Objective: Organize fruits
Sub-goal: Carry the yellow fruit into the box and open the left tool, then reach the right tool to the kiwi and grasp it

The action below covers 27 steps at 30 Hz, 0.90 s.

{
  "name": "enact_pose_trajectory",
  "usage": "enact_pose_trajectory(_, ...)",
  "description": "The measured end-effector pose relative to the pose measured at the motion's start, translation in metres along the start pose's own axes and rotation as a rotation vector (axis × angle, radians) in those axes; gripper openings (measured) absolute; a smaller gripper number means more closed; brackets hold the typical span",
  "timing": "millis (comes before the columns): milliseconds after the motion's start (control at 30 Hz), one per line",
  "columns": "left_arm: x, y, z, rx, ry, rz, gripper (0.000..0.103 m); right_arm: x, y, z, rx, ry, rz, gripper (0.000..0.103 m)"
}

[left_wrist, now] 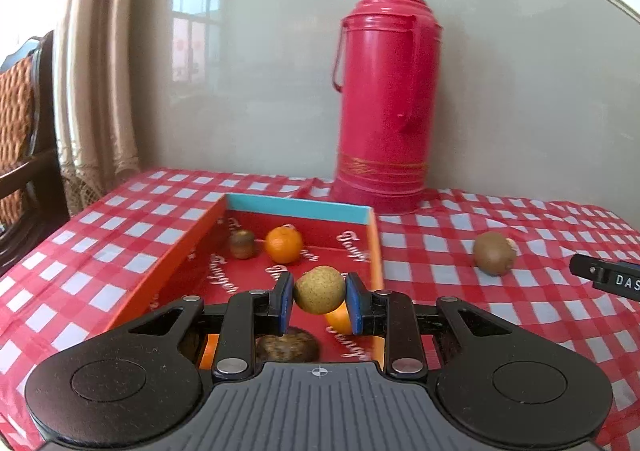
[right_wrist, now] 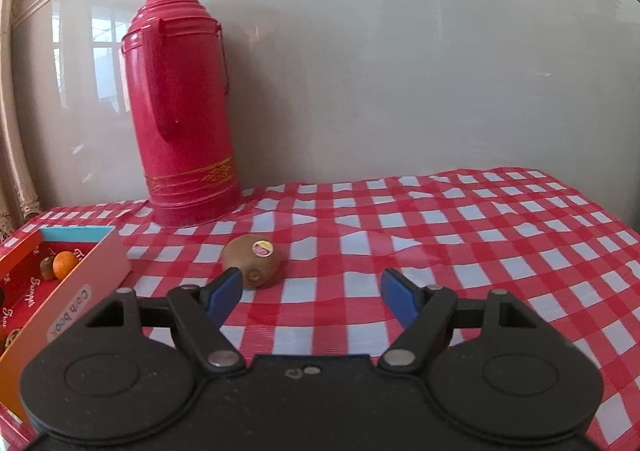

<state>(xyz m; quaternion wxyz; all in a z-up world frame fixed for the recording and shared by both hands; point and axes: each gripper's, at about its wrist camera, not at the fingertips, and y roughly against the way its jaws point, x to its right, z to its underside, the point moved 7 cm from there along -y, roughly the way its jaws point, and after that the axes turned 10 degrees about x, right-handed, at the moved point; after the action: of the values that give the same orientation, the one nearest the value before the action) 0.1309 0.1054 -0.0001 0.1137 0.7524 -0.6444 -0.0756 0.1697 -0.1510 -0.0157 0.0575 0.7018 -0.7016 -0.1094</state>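
Observation:
My left gripper (left_wrist: 320,301) is shut on a yellowish-brown kiwi (left_wrist: 319,290), held over the near part of an orange box (left_wrist: 172,263) with a red inside. Farther in the box lie a small brown kiwi (left_wrist: 242,244) and an orange (left_wrist: 283,244); another brown kiwi (left_wrist: 287,347) and part of an orange (left_wrist: 338,321) show under the fingers. A kiwi with a sticker (right_wrist: 251,260) lies on the checked cloth right of the box, also visible in the left wrist view as a kiwi (left_wrist: 494,253). My right gripper (right_wrist: 310,293) is open just short of it, the left fingertip (right_wrist: 226,291) close by.
A tall red thermos (left_wrist: 384,99) stands at the back against the wall, behind the box. The red-and-white checked cloth (right_wrist: 460,235) covers the table. A chair with an orange cushion (left_wrist: 16,131) and a curtain stand off the table's left edge.

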Motion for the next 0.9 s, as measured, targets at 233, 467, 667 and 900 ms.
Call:
enact_pose_trajectory(233,-0.026,-0.013,0.011,-0.054,0.071,-0.062,0.028,-0.005,0.000,0.001,-0.003,0.014,-0.015,0.070)
enact_pose_trajectory(467,-0.032,-0.005,0.003,0.031,0.049,-0.150,0.095,0.003,0.002,0.002,-0.006,0.023,-0.012,0.070)
enact_pose_trajectory(667,-0.034,-0.004,0.001,0.036,0.037,-0.154,0.095,0.004,-0.006,0.009,-0.025,0.038,-0.011,0.069)
enact_pose_trajectory(900,-0.064,-0.005,0.002,0.035,0.052,-0.206,0.097,-0.009,-0.022,0.013,-0.036,0.066,-0.032,0.068)
